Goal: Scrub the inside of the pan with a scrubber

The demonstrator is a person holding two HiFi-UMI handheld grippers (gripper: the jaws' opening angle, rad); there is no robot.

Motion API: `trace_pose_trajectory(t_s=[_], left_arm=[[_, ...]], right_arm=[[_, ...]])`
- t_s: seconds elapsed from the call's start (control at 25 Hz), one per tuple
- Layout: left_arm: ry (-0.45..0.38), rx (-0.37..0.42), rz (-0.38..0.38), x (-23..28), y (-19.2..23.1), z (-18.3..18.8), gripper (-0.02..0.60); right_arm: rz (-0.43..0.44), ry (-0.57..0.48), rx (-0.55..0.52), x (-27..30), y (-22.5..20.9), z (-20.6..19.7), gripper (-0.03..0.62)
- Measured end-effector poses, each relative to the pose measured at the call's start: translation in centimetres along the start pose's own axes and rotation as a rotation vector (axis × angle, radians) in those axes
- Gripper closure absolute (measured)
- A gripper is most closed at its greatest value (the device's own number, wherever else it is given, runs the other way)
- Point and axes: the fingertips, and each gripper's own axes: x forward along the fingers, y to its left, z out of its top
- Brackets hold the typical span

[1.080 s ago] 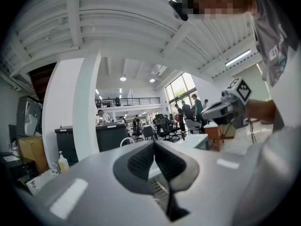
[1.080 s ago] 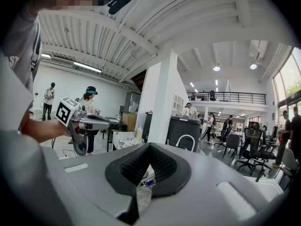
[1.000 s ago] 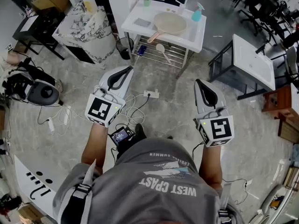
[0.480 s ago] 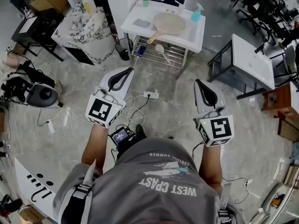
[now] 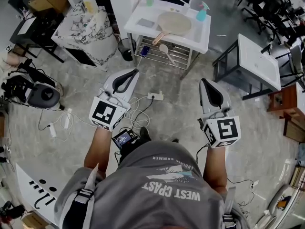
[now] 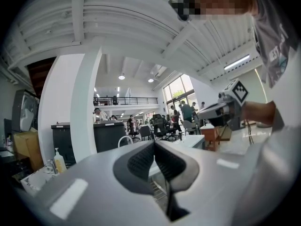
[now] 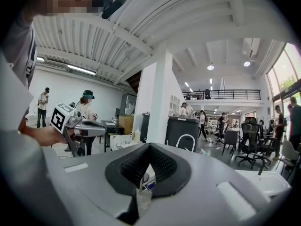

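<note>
Right, the grey left gripper [image 5: 135, 72] and right gripper [image 5: 204, 82] are closed and empty, the round beige pan [image 5: 175, 23] lies far ahead on a white sink stand [image 5: 196, 33], and loose floor cables [image 5: 137, 110] could snag a foot.

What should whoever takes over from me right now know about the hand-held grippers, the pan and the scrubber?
Left hand-held gripper: shut, empty, held level.
Right hand-held gripper: shut, empty, held about level.
Pan: on the white table, well ahead of both grippers.
Grey pad, probably the scrubber: left of the pan in the head view.
Done: nothing, no tool picked up.
Left: approach the table, grasp the pad, steady the pan, scrub inside.
</note>
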Motion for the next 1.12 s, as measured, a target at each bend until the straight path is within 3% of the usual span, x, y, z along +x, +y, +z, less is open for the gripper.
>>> trace_pose_trajectory(t_s=[0.64,1.12], left_arm=[[-0.033,-0.034,-0.060,0.6,3.9,-1.4,0.578],[0.002,-0.036,-0.008,5.2,6.7,-2.9,0.578]], right_arm=[[-0.045,0.028,0.014,5.3,1.3,0.7,0.592],[0.018,0.009,0.035,12.1,-2.9,-0.1,0.592]])
